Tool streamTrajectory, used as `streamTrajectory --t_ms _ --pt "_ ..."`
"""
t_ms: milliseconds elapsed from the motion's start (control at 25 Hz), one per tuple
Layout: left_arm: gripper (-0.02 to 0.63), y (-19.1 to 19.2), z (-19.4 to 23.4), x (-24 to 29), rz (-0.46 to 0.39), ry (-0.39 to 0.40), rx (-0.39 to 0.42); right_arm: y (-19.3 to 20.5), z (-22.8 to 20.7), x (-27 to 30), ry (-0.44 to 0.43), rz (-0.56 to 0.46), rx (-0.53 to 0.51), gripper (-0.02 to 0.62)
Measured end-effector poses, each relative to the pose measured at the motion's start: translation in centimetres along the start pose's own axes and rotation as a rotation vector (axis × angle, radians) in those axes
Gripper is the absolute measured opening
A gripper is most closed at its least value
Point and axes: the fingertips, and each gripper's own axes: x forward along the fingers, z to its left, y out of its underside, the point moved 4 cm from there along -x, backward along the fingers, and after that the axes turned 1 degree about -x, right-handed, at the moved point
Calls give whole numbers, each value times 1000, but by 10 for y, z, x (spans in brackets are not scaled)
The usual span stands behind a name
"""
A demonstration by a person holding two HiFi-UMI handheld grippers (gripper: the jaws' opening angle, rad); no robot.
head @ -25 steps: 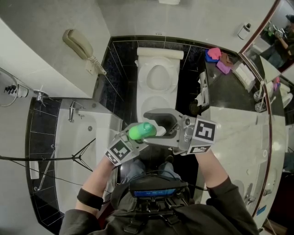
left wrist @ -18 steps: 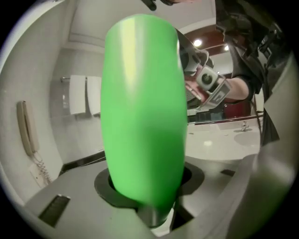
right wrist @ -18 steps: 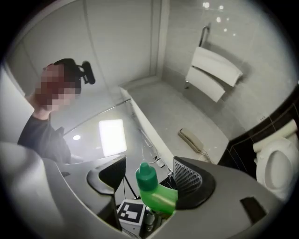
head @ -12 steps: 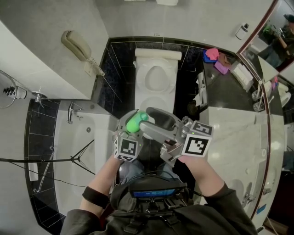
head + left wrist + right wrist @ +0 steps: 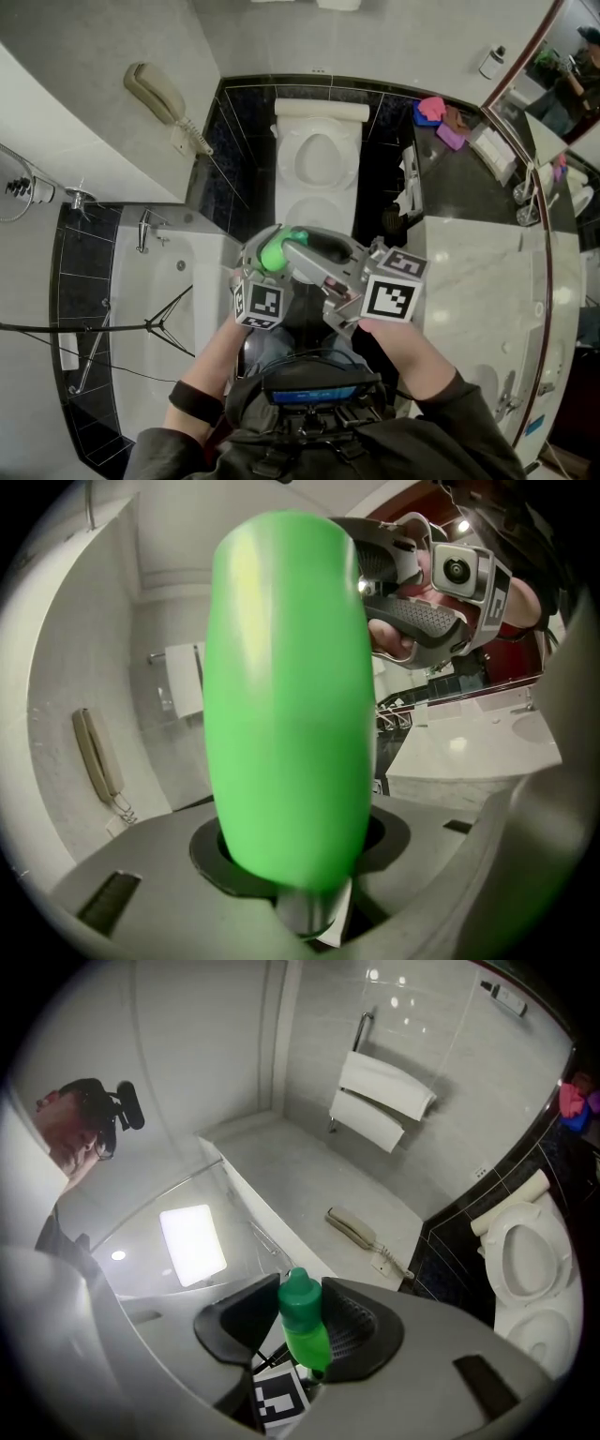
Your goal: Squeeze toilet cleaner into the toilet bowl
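The left tool [image 5: 266, 249] has the smooth, glossy bright green plastic bottle of toilet cleaner [image 5: 291, 696] clamped round its body. In the left gripper view the rounded, oval-sided bottle fills most of the frame, with a pale label edge showing at its base. The bottle sits up in front of the person's chest, on the near side of the white ceramic toilet [image 5: 302, 141] and well short of it.

Now the right tool [image 5: 300, 1318] comes in from the side. Its jaws have just been closing, and its dark ribbed rubber pads [image 5: 361, 1327] now sit against the darker green tapered screw cap [image 5: 300, 1297], one on each side. The nozzle tip pokes out just above them. Both grey moulded tool bodies meet at the bottle, with their black-and-white marker cubes facing the head camera.

The toilet has an oval open seat and a squared cistern behind, set among shiny black floor tiles [image 5: 246, 141]. A beige wall phone with a coiled cord [image 5: 155, 89] hangs on the pale tiled wall to the left. A veined light marble tabletop [image 5: 478, 272] curves away on the right, and the white bathtub [image 5: 141, 300] lies on the left.
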Motion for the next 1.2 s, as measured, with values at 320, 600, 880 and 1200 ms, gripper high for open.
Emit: streamTrajectory --t_ms 320,600,880,1200 --pt "199 -12 -16 -8 -21 221 -58 -4 8 -1 -98 21 -129 156" --pt "199 -25 -47 -33 -67 573 -131 -3 27 -5 -286 61 -331 156" --pt "199 -33 -66 -59 -79 782 -121 2 55 -17 -509 120 -465 156" --pt "199 -36 -72 -65 -83 798 -117 6 62 -23 -557 79 -479 163"
